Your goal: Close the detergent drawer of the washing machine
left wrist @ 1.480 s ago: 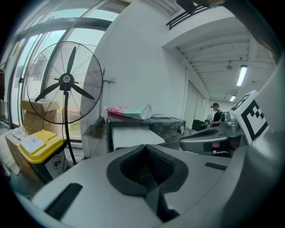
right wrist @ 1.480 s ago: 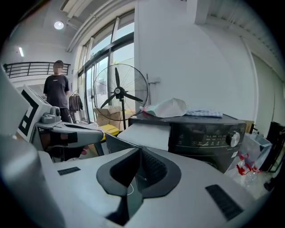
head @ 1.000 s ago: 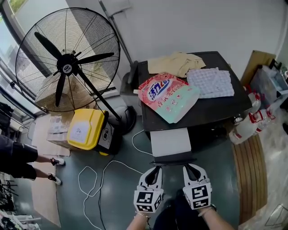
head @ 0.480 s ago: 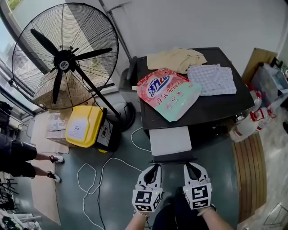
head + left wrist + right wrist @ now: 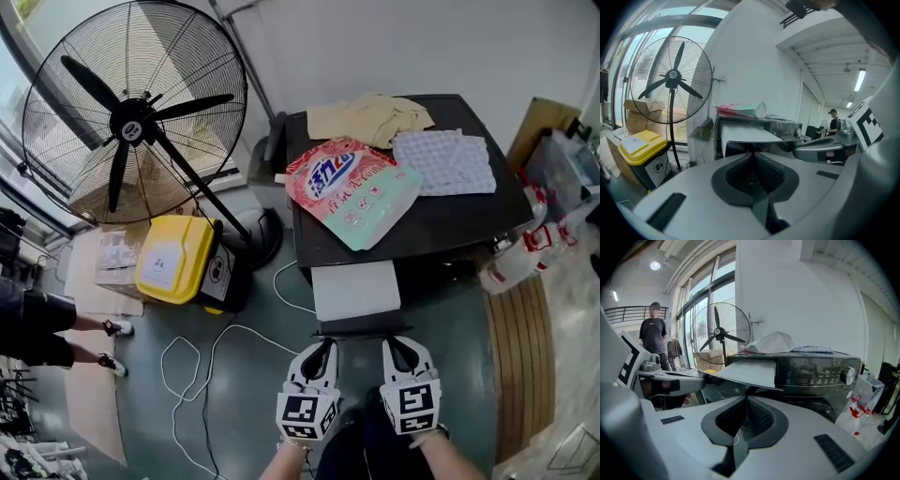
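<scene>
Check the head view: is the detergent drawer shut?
No, the drawer juts out well beyond the washer front.

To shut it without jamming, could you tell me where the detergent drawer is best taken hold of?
Go for the dark front panel of the detergent drawer, straight from the front. The drawer sticks out level from the washing machine, and that panel is its face towards the left gripper and right gripper, both shut; a square push probably suits better than a pinch.
</scene>
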{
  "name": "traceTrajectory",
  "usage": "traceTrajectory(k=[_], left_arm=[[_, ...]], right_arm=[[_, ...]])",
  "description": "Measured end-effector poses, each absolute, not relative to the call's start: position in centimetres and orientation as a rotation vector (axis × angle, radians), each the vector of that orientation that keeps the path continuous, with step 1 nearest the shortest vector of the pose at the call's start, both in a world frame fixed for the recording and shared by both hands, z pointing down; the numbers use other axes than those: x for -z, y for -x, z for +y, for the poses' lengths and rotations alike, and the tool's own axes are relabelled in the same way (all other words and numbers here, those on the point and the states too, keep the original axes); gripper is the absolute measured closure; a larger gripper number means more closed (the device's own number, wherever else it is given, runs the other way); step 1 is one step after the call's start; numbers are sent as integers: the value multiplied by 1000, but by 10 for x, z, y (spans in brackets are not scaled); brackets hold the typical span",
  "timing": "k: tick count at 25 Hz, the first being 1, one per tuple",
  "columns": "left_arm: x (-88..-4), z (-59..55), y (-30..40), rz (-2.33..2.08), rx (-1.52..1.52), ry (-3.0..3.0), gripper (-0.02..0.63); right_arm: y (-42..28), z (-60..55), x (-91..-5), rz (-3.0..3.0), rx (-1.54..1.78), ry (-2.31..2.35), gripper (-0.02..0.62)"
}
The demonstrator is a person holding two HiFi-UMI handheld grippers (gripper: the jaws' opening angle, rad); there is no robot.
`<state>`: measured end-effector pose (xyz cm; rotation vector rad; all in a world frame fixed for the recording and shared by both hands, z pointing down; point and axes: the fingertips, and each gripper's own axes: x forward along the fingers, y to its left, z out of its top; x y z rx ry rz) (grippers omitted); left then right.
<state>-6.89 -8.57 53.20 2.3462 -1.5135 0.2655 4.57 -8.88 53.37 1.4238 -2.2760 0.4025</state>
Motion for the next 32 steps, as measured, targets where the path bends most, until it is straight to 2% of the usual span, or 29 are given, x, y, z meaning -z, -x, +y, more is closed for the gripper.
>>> traceTrajectory(k=[32], left_arm=[[-524, -133, 73, -1550, -251, -2356, 578]], right_arm=[[-42, -137, -523, -2314, -375, -1461, 565]])
